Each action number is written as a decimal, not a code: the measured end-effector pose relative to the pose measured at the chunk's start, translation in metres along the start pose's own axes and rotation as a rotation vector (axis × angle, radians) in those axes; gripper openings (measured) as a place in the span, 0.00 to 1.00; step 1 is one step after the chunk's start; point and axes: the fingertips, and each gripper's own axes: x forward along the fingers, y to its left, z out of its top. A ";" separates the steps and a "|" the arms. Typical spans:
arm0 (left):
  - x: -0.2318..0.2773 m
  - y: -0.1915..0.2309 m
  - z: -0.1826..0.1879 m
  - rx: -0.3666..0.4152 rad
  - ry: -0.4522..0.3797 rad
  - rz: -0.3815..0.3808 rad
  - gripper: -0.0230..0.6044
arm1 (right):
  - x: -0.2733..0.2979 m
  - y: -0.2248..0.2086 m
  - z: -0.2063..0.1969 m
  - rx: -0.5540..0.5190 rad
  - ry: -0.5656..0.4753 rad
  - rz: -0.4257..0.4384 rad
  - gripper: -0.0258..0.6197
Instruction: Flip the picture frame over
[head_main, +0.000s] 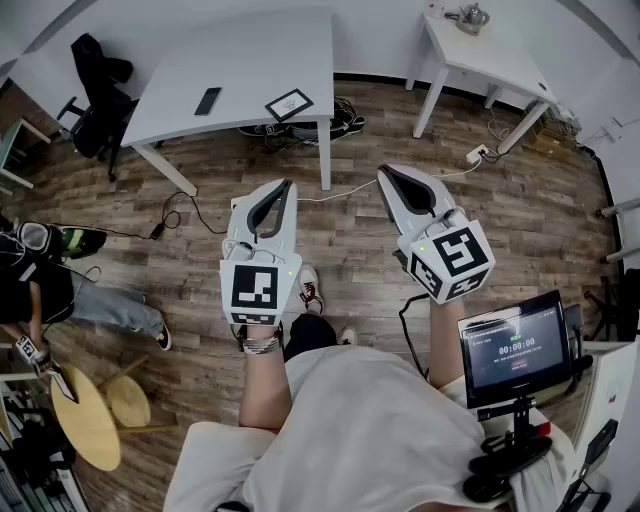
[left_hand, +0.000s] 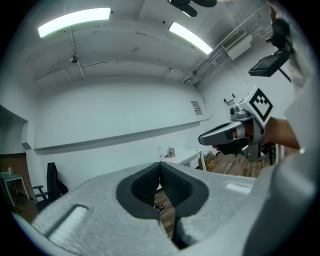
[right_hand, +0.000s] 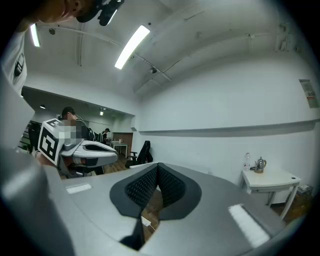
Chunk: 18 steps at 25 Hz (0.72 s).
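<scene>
Left tool held out level over the wooden floor, jaws together, ribbed pads meeting at the tips, nothing between them. Right tool just beside it to the right, angled slightly outward, jaws also closed tip to tip on nothing, black pads touching. Both tools are in the air and touch nothing.

Picture frame lies flat on the white worktop, ahead of the left tool and well apart from both tools. It sits near the worktop's front edge, close to the front right leg, with a dark border and a light face up. A dark phone lies flat on the same worktop, left of the frame and apart from it.

Second white worktop is ahead and to the right of the right tool, with a kettle on it. A small screen on a stand is behind the right tool, at the person's right side.
</scene>
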 end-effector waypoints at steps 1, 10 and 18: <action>0.001 0.001 0.000 0.000 -0.001 0.004 0.04 | 0.000 -0.001 0.000 0.000 -0.001 0.000 0.04; 0.037 0.030 -0.014 -0.005 -0.013 0.008 0.04 | 0.039 -0.023 -0.002 0.005 -0.018 -0.016 0.04; 0.099 0.089 -0.026 -0.001 -0.010 0.001 0.04 | 0.126 -0.050 0.005 -0.001 -0.016 0.000 0.04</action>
